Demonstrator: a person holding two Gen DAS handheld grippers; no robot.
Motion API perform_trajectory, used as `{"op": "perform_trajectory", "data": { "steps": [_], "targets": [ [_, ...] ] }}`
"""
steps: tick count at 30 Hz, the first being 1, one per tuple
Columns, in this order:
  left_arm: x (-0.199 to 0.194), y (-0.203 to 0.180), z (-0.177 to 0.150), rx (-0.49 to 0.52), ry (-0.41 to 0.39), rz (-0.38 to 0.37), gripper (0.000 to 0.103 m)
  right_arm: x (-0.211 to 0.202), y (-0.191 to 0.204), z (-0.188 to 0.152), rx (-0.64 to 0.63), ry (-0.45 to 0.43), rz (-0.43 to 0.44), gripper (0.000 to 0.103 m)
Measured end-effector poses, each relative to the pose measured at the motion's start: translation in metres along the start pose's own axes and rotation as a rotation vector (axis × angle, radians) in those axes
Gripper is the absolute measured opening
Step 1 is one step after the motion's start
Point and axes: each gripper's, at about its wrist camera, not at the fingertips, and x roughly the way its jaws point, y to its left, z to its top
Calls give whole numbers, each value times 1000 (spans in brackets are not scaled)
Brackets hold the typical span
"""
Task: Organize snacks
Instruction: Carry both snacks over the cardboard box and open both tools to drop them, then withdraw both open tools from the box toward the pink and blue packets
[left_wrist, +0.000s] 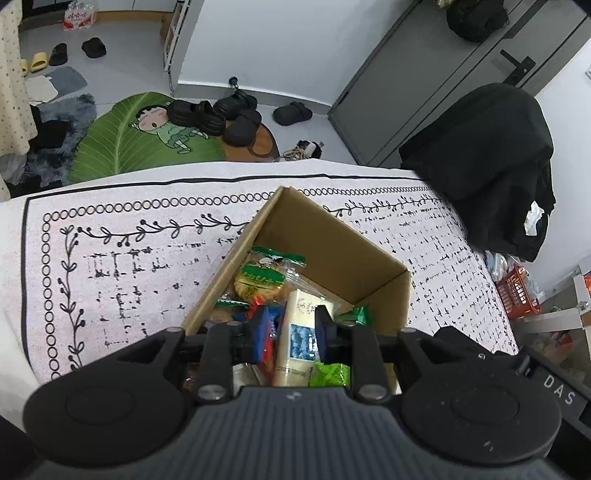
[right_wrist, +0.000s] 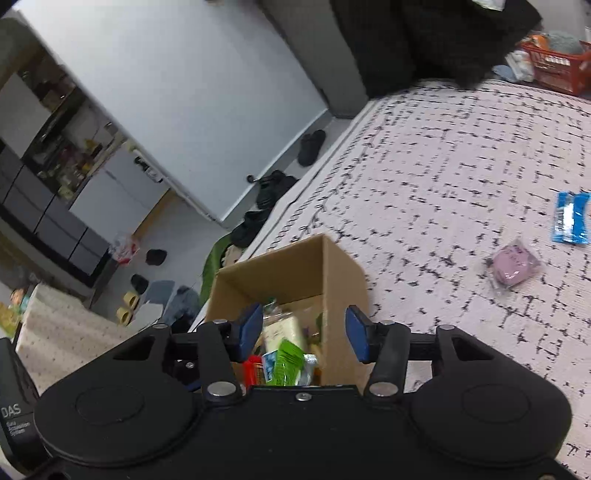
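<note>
Both tongs (left_wrist: 291, 334) (right_wrist: 304, 334) apart over cardboard box (left_wrist: 332, 236), patterned cloth (left_wrist: 147, 240), shoe-strewn floor (left_wrist: 295, 74).

My right gripper (right_wrist: 303, 334) hangs spread over the cardboard box (right_wrist: 295, 269) of snacks; pink packet (right_wrist: 513, 266) and blue wrapper (right_wrist: 571, 218) lie well right.

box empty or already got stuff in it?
Partly filled. The open-topped box holds several snacks, among them a round cracker pack and a cream packet; its upper inner walls are bare.
</note>
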Motion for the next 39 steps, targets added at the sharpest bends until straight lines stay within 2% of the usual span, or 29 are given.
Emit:
{"op": "perform_trajectory", "data": {
  "steps": [6, 8, 10, 17, 22, 25, 29, 39],
  "targets": [
    [1, -3, 1, -3, -5, 16, 40, -2, -13, 4, 34, 6, -39, 56],
    [0, -5, -1, 2, -11, 25, 45, -5, -17, 6, 43, 2, -53, 63],
    [0, -9, -3, 9, -15, 33, 51, -8, -21, 7, 49, 0, -74, 65],
    [-2, -29, -12, 49, -8, 19, 54, -24, -45, 16, 101, -21, -103, 74],
    [-2, -52, -22, 86, 2, 15, 74, -37, -62, 18, 124, -37, -129, 80],
    [-1, -65, -27, 115, 5, 12, 81, -45, -72, 20, 142, -47, -135, 84],
    [1, -80, -32, 144, 0, 30, 84, -57, -84, 23, 144, -86, -175, 93],
    [6, -121, -52, 187, 15, -5, 85, -80, -133, 28, 260, -136, -176, 95]
  ]
}}
